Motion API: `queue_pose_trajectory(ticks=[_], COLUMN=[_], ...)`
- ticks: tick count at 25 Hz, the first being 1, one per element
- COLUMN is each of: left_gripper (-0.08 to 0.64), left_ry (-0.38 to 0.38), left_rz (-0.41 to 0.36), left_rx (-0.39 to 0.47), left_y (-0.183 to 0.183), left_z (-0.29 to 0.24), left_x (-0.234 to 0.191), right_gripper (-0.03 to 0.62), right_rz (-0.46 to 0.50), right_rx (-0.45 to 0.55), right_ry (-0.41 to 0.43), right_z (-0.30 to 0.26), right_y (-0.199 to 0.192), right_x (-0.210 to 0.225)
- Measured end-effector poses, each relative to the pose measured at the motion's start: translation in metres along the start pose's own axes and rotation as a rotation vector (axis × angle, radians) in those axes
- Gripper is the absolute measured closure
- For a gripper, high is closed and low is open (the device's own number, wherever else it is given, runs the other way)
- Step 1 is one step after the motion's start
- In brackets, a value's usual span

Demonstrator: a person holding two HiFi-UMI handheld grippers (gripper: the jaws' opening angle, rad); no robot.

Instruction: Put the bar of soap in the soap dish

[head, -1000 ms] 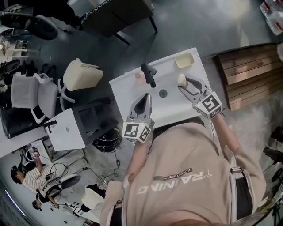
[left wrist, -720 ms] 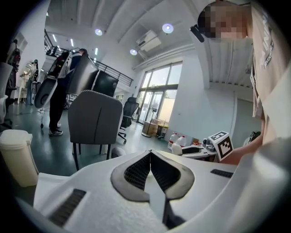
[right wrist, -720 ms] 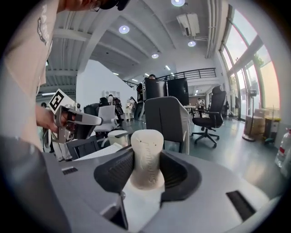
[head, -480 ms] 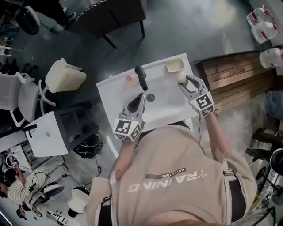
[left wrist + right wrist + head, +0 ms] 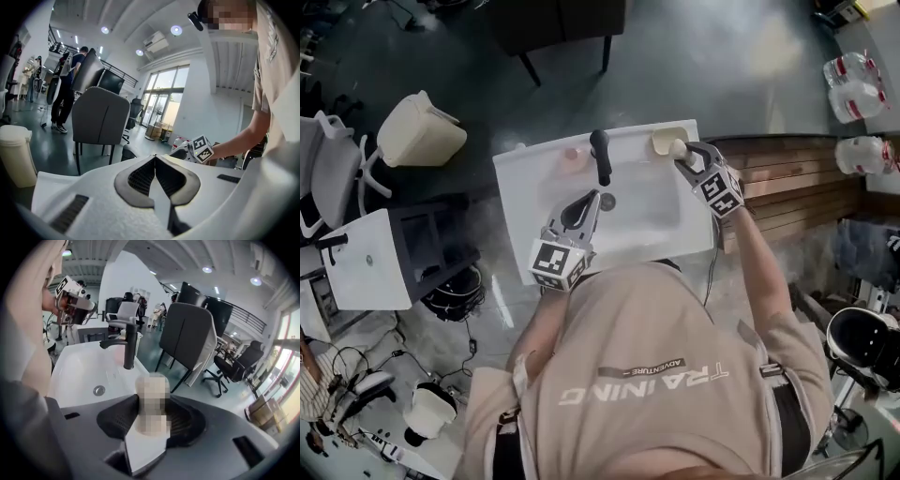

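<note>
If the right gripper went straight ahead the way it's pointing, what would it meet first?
Probably the soap dish at the back right corner of the sink: it sits just ahead of the bar of soap in the right gripper. Height is unclear, so it might pass above it.

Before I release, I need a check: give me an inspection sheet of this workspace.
Surface: white sink, drain in the basin.
Job's things: soap held at the soap dish's edge, back right corner; not set down.
Clutter: black faucet; small pink item beside it.
Grippers: right gripper shut on soap; left gripper shut, empty, over basin.
Cables: cords on floor, lower left.
Surroundings: chairs, wooden platform, water bottles.
</note>
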State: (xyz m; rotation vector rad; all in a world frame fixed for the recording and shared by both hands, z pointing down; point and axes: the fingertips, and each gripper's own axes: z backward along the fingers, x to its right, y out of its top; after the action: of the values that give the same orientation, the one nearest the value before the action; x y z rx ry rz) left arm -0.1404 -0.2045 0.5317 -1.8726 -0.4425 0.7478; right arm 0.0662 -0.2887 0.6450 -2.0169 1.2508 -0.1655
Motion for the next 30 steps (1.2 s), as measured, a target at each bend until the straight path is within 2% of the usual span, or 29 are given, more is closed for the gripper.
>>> queue_pose_trajectory(ticks=[8, 13, 18, 21, 25, 30], left_gripper=[0.551, 0.549, 0.549, 0.549, 0.549, 0.551], left_ry=[0.032, 0.056, 0.099, 0.123, 0.151, 0.148], left_rz=[0.037, 0.057, 0.069, 0.079, 0.084, 0.075], left_rx=[-0.008, -0.005, -0.002, -0.004, -0.003, 0.007], left_y=[-0.001, 0.0, -0.001, -0.003, -0.007, -0.004], left_z=[-0.005, -0.01, -0.008, -0.005, -0.001, 0.001], left_x=[-0.016, -0.023, -0.03, -0.032, -0.033, -0.032], right_gripper=[0.43, 0.43, 0.428, 0.428, 0.428, 0.428], right_rz=[0.319, 0.465, 0.538, 0.544, 0.528, 0.572], right_rx=[-0.174, -0.251, -0.304, -0.338, -0.342, -0.337], right_ry=[0.162, 0.256, 0.346, 0.385, 0.383, 0.362], right_z=[-0.055, -0.074, -0.093, -0.1, -0.106, -0.104], right_y=[-0.015, -0.028, -0.038, -0.046, -0.047, -0.04], right_x=[0.008, 0.013, 0.01, 0.008, 0.008, 0.006])
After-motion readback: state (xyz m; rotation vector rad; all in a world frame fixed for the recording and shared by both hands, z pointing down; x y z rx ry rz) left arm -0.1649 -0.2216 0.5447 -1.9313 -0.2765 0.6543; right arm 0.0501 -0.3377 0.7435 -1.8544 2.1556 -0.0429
